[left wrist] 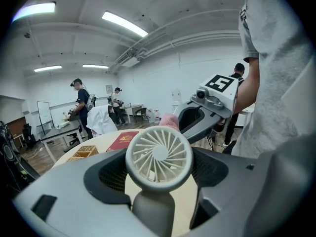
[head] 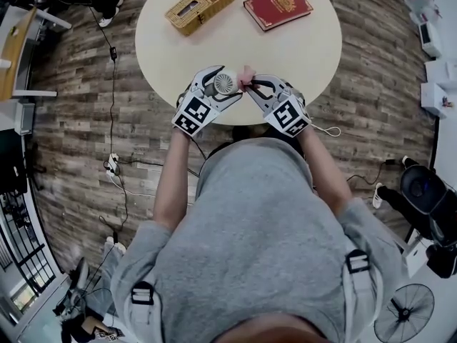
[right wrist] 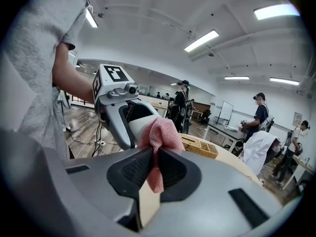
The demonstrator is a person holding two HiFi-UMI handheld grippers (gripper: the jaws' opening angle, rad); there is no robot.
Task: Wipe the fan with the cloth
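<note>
A small white hand fan (head: 225, 83) is held over the near edge of the round cream table (head: 307, 56). My left gripper (head: 221, 89) is shut on it. In the left gripper view the fan's round grille (left wrist: 159, 154) faces the camera, and its handle runs down between the jaws. My right gripper (head: 252, 86) is shut on a pink cloth (head: 246, 76). In the right gripper view the bunched cloth (right wrist: 159, 137) presses against the fan's white side (right wrist: 137, 126). The cloth (left wrist: 168, 121) peeks out behind the fan's top edge, with the right gripper (left wrist: 207, 107) behind it.
A wicker basket (head: 200, 4) and a red book (head: 278, 6) lie at the table's far side. Cables and a power strip (head: 113, 164) run over the wooden floor at left. A floor fan (head: 403, 313) stands at lower right. Several people work at desks in the background.
</note>
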